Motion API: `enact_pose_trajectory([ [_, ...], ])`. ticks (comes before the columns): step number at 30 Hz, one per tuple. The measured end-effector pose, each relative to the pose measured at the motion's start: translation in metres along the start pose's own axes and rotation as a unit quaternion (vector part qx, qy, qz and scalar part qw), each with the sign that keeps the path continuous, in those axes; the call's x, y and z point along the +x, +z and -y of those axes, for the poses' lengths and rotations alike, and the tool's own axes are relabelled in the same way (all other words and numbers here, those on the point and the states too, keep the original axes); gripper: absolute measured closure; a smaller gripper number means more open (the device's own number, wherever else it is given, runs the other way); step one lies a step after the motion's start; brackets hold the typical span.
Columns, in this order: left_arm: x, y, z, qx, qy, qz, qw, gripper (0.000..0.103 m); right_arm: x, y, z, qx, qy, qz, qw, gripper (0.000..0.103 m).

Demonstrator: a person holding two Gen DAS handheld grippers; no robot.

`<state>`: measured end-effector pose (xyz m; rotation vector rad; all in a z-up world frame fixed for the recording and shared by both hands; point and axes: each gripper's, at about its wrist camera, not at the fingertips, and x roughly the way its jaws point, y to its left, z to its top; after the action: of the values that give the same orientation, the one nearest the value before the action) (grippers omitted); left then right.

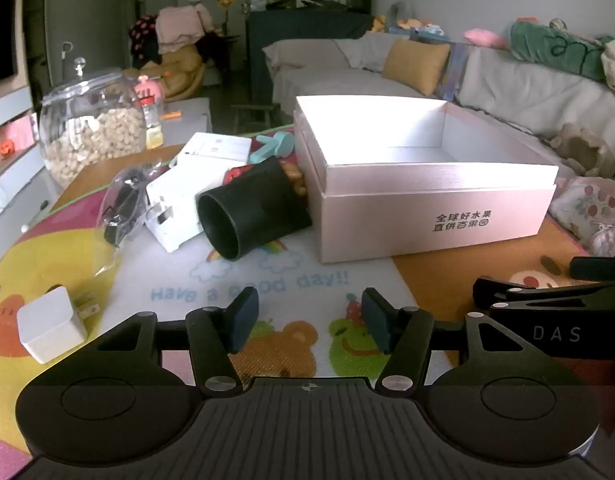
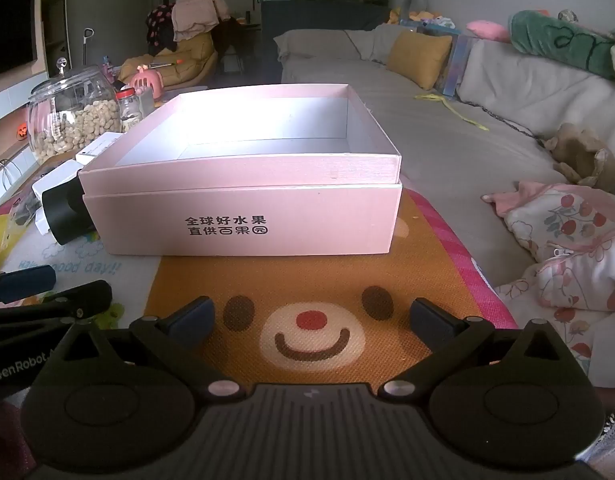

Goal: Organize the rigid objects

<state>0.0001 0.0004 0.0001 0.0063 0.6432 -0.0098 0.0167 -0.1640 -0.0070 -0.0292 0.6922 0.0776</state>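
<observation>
An open pink box (image 1: 435,208) stands on the play mat, empty inside; it also fills the middle of the right wrist view (image 2: 243,216). Left of it lies a black cup (image 1: 247,216) on its side, a white adapter block (image 1: 173,210), a white flat box (image 1: 217,148), a teal handle-shaped object (image 1: 273,146) and a plastic bag with black parts (image 1: 125,196). A small white charger (image 1: 51,328) lies at the near left. My left gripper (image 1: 305,324) is open and empty, low over the mat. My right gripper (image 2: 311,320) is open and empty in front of the box.
A glass jar of nuts (image 1: 89,128) stands at the back left. A grey sofa (image 2: 447,128) with cushions runs along the right. Pink floral bedding (image 2: 567,240) lies at the right edge of the mat. The right gripper's body shows in the left wrist view (image 1: 555,304).
</observation>
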Motion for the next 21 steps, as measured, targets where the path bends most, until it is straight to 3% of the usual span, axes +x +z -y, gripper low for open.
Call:
enact_pose_trajectory([
  [21,0.0,0.0,0.0005,0.001,0.001,0.001,1.0,0.04,-0.0002,0.0005,-0.0008,0.002,0.001,0.001,1.0,0.0],
])
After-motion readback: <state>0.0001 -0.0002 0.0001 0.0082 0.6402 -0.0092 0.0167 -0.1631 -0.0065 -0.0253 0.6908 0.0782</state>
